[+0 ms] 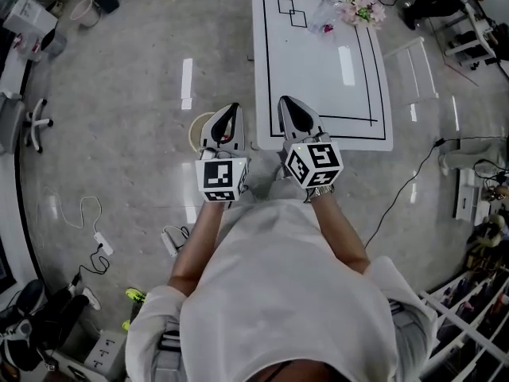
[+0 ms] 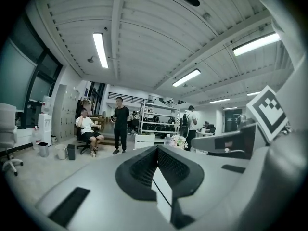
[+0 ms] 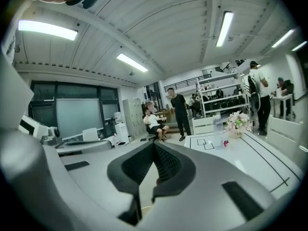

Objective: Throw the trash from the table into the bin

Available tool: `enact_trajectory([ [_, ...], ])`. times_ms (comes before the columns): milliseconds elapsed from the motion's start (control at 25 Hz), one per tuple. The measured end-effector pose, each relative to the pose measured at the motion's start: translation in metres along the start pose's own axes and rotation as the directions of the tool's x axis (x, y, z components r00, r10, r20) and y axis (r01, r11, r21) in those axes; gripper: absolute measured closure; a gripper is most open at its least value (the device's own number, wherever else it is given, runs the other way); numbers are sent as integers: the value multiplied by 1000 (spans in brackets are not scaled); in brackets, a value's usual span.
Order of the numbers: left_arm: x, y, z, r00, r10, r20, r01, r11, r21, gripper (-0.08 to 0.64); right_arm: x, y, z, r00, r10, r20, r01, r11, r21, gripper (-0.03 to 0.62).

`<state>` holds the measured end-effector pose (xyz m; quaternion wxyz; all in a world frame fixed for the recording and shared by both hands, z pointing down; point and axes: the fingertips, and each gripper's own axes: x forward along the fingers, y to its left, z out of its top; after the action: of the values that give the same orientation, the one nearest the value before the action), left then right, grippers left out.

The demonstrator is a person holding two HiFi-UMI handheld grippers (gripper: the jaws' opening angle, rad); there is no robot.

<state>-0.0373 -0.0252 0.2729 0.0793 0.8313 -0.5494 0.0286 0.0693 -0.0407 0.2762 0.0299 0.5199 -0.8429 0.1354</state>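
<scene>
- The room was a large open workspace with a glossy grey floor (image 1: 119, 134), a ribbed white ceiling with long strip lights (image 2: 100, 49) and white shelving racks (image 2: 154, 121) at the back.
- A white rectangular table (image 1: 318, 94) stood on that floor. A thin black line ran around inside its edges, and two small black-outlined squares (image 1: 291, 11) were drawn near its far left corner.
- A round pale bin (image 1: 196, 130) sat on the floor by the table's near left corner, partly hidden behind the left gripper.
- The left gripper (image 1: 231, 107) was held level above the bin with its jaws pressed together and nothing between them.
- The right gripper (image 1: 285, 100) was over the table's near edge with its jaws likewise closed and empty.
- Each gripper's cube carried black-and-white square markers.
- A bunch of pink and white flowers (image 1: 364, 6) stood at the far right corner.
- A clear plastic bottle (image 3: 218, 131) stood upright beside the flowers near the far edge, long axis vertical and cap up. Any label was too small to read.
- A small pink scrap (image 1: 328, 29) lay just beside the bottle.
</scene>
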Motion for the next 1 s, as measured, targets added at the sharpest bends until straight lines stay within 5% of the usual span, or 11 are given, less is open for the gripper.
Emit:
enact_trajectory([
  [240, 19, -57, -4, 997, -70, -22, 70, 997, 39, 554, -27, -43, 6, 999, -38, 37, 38, 999, 27, 591],
  [1000, 109, -226, 11, 1000, 14, 15, -15, 997, 79, 554, -121, -238, 32, 996, -31, 79, 28, 999, 42, 591],
])
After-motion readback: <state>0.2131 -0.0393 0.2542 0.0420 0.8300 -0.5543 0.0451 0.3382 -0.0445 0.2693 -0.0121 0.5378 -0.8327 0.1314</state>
